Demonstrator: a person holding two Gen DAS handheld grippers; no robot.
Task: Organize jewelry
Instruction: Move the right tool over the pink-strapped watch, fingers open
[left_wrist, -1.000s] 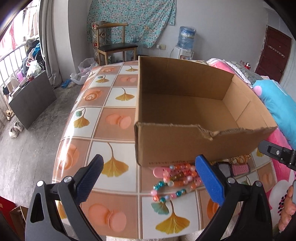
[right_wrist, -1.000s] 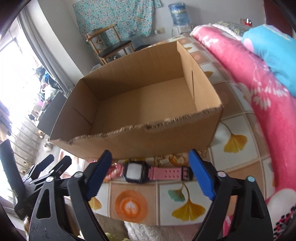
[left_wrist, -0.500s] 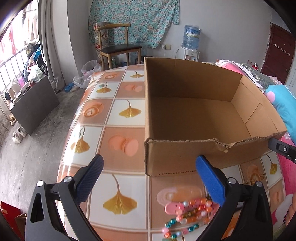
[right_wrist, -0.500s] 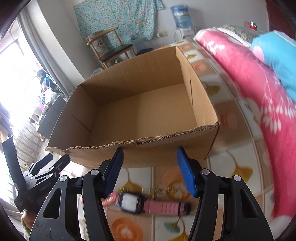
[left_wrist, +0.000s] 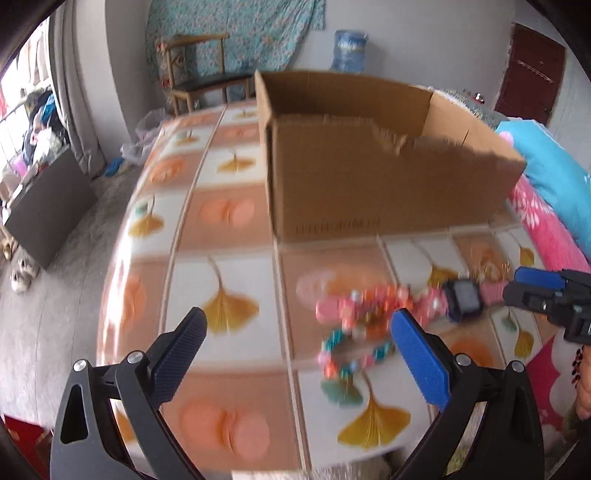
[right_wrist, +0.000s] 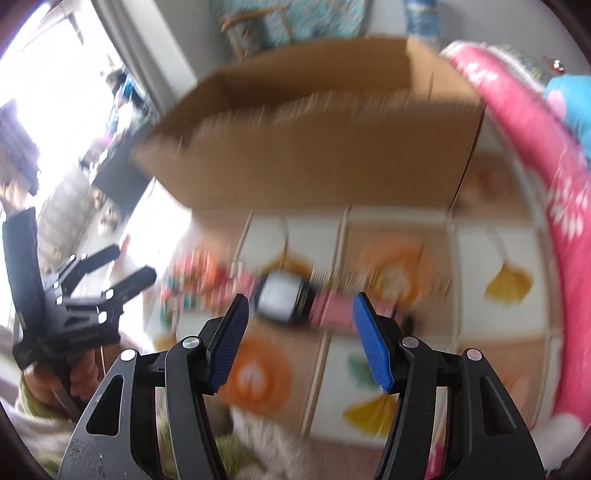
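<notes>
An open cardboard box (left_wrist: 388, 184) stands on the tiled tabletop; it also shows in the right wrist view (right_wrist: 325, 147). In front of it lie a colourful bead bracelet (left_wrist: 354, 332), a pink-strapped digital watch (left_wrist: 461, 299) and gold jewelry (left_wrist: 491, 266), all blurred. My left gripper (left_wrist: 299, 343) is open and empty, just left of the beads. My right gripper (right_wrist: 299, 332) is open and empty, low over the watch (right_wrist: 284, 299); it shows at the right edge of the left wrist view (left_wrist: 539, 291).
A pink floral blanket (right_wrist: 546, 155) and a blue pillow (left_wrist: 554, 177) lie along the table's right side. A wooden chair (left_wrist: 199, 74) and a water dispenser (left_wrist: 349, 50) stand behind. The table's left edge drops to the floor (left_wrist: 55, 295).
Both grippers have dropped toward the tabletop and the jewelry. The right gripper has come down over the watch with its jaws narrower than a second ago. Both views are motion-blurred.
</notes>
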